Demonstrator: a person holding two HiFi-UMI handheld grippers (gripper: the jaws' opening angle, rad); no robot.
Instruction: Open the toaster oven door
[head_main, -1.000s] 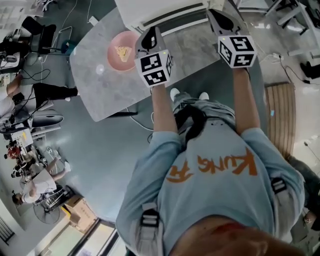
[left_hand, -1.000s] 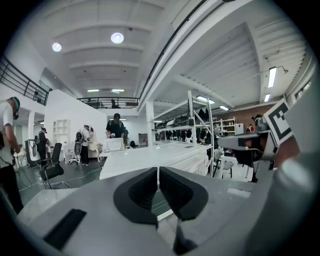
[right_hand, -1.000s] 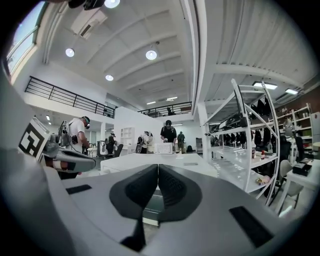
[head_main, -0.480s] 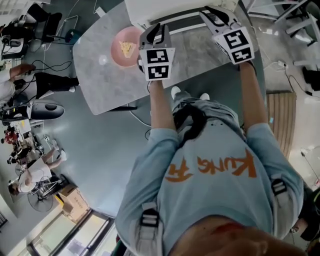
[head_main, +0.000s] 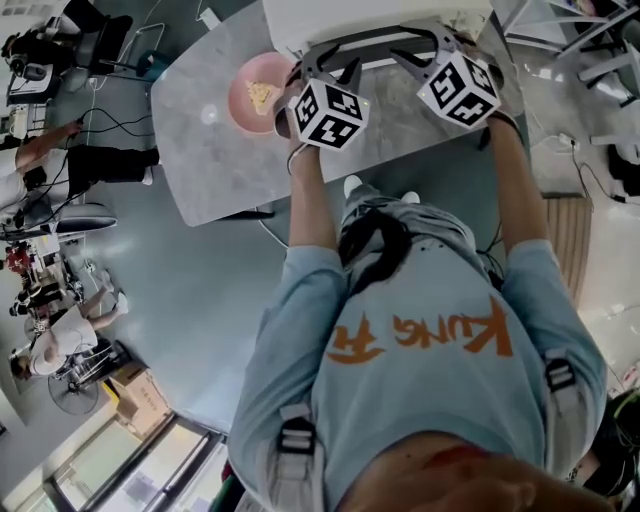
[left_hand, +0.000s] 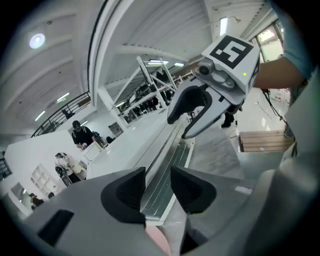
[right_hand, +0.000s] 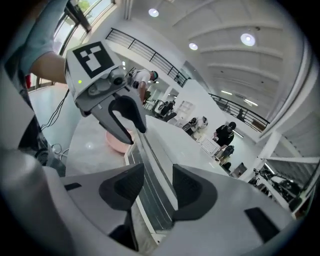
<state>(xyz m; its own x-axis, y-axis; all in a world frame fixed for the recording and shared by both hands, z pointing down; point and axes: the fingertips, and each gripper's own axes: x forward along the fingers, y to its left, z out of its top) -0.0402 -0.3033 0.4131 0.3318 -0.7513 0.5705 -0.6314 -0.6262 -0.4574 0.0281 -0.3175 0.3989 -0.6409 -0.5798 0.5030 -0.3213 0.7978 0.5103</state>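
Toaster oven (head_main: 372, 14) sits at the far side of the grey table (head_main: 200, 160), and the head view puts both grippers at its front. Left gripper (head_main: 328, 62) and right gripper (head_main: 418, 50) have their jaws apart and opening, pinching nothing. Only the gripper views show the oven's ribbed strip (left_hand: 165, 175) running through each gap. Pink plate (head_main: 256, 92) with food sits just left of the oven.
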